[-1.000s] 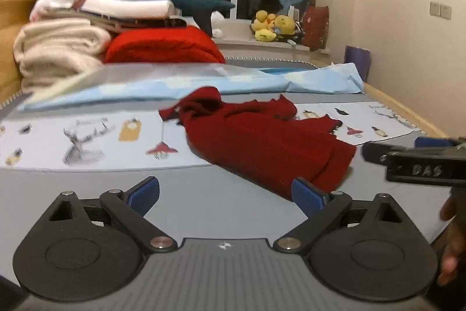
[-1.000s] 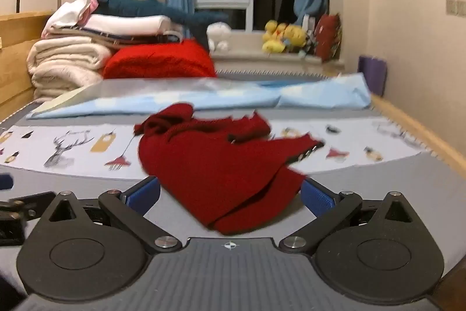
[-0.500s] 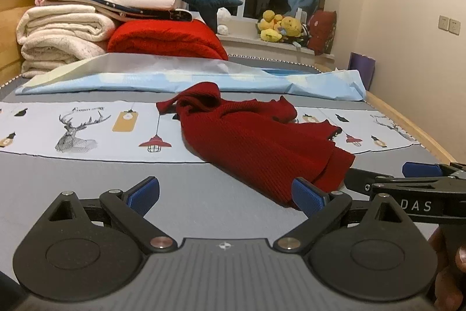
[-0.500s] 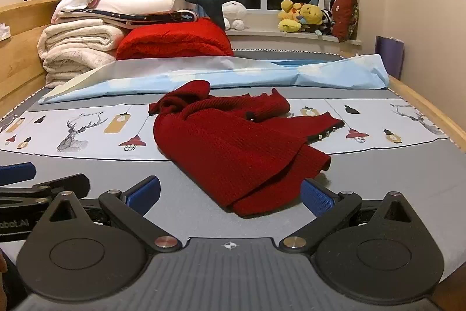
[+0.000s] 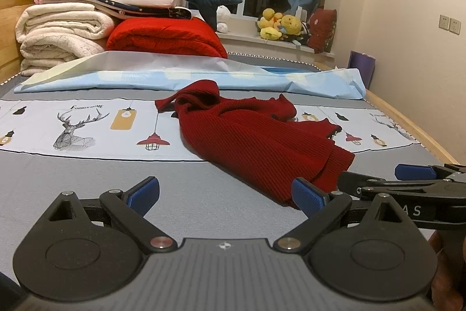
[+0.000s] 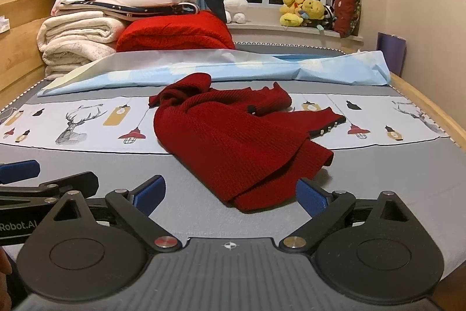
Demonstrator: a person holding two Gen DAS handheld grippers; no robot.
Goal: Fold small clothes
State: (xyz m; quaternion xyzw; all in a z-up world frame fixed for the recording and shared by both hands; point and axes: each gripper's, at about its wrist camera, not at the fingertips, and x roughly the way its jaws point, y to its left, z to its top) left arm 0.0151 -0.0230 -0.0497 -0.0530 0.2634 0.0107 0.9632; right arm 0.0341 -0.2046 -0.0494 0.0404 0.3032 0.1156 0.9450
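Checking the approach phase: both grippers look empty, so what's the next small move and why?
Probably ease the right gripper forward onto the near hem of the dark red knit sweater. Its jaws stand open and empty, and that hem lies just ahead between them. The sweater is still rumpled on the gray bedsheet, one part doubled over. The left gripper is also open, its right finger at the hem's left corner.

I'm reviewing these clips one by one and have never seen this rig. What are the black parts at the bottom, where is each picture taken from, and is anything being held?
There is no robot arm: a person holds one two-finger tool in each hand, with a camera looking along its blue-padded fingers. One picture is from the left tool, the other from the right tool; each also catches its neighbour at the edge. Both are open and hold nothing. On the bed sheet lies a crumpled dark red knit garment, touched by neither tool. Folded blankets are stacked behind.
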